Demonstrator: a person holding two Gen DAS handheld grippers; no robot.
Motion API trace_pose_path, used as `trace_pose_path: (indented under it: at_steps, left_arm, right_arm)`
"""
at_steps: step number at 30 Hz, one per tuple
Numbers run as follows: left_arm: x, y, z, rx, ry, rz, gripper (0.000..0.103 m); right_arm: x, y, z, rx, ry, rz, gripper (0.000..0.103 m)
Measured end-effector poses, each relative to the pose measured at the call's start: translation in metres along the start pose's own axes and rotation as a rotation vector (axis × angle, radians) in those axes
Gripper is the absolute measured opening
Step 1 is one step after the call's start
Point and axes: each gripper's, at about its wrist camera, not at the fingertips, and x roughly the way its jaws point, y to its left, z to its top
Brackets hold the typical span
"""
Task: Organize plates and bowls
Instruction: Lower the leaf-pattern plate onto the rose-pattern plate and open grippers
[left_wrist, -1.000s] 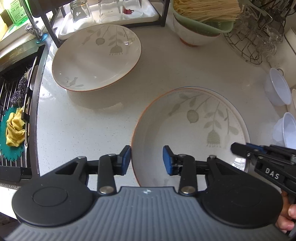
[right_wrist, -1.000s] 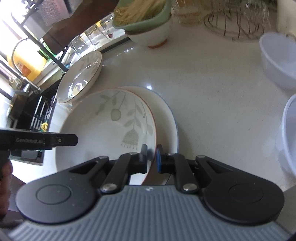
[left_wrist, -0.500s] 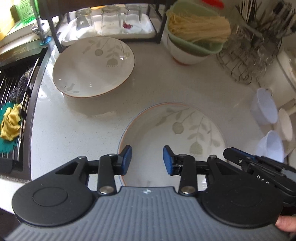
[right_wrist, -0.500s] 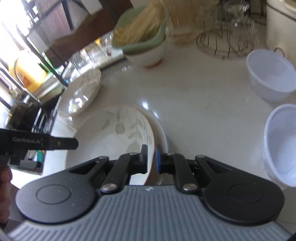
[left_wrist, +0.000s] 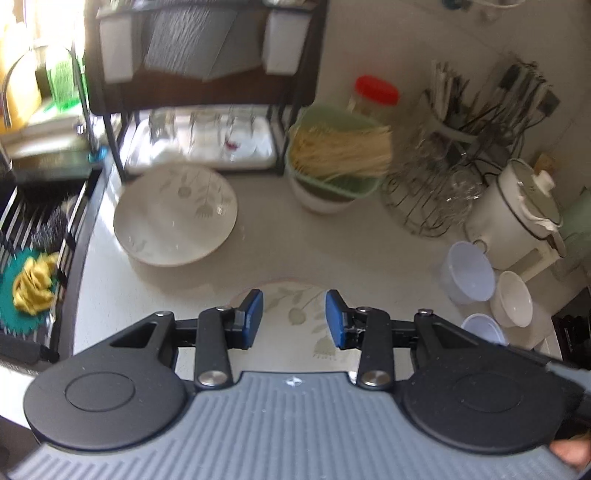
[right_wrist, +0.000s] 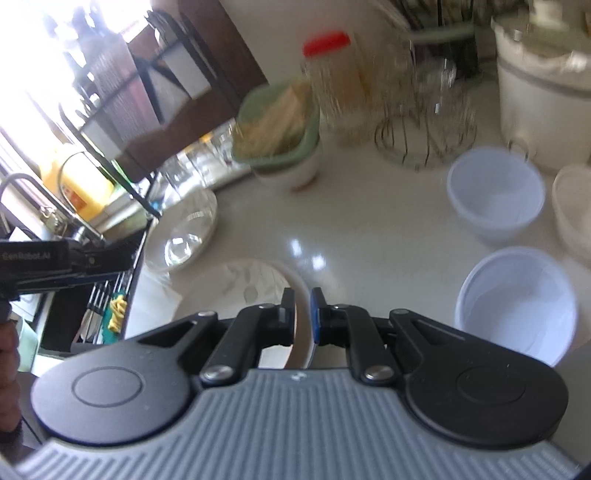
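A deep white plate with a leaf pattern (left_wrist: 295, 306) (right_wrist: 251, 284) hangs tilted above the counter. My right gripper (right_wrist: 303, 314) is shut on its near rim. My left gripper (left_wrist: 294, 319) hovers over that plate, open, with nothing between its blue pads (left_wrist: 255, 319). In the right wrist view the left gripper (right_wrist: 66, 258) shows from the side, off the plate's left edge and apart from it. A second leaf-pattern plate (left_wrist: 173, 214) (right_wrist: 184, 229) lies on the counter near the sink. Three small bowls (left_wrist: 469, 273) (right_wrist: 495, 195) stand at the right.
A green colander of noodles on a white bowl (left_wrist: 336, 158) stands at the back. A wire rack with glasses (left_wrist: 432, 199) and a white cooker (left_wrist: 517, 206) fill the back right. A shelf with a glass tray (left_wrist: 199, 140) is back left, the sink (left_wrist: 37, 240) at far left.
Both grippers have risen and tipped up, so the counter looks farther off and the back wall shows. The leaf plate rose with the right gripper. Neither gripper's jaws changed.
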Motion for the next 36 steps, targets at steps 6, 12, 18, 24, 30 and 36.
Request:
trace_pose_path:
  at_steps: [6,12,18,24,30,36]
  left_arm:
    - [-0.042,-0.017,-0.004,0.005,-0.087,-0.026,0.043]
    - [-0.072,-0.03,-0.026,0.025,-0.133,-0.025,0.043]
    - [-0.086,-0.029,-0.059,-0.019,-0.123,-0.008,0.043]
    - [-0.085,-0.029,-0.074,-0.02,-0.128,0.041,0.043]
    - [-0.081,-0.029,-0.08,0.017,-0.108,0.042,0.048]
    - [-0.075,-0.017,-0.078,-0.003,-0.092,0.103,0.05]
  right_arm:
    - [-0.041,0.013,0.01,-0.079,-0.097,0.011,0.012]
    - [-0.071,0.021,0.005,-0.158,-0.157,0.015,0.012]
    - [-0.09,0.017,-0.013,-0.177,-0.164,0.025,0.012]
    - [-0.104,0.014,-0.032,-0.218,-0.171,0.037,0.013]
    - [-0.104,0.011,-0.043,-0.219,-0.175,0.029,0.013]
    - [-0.095,0.015,-0.047,-0.221,-0.166,0.043,0.013]
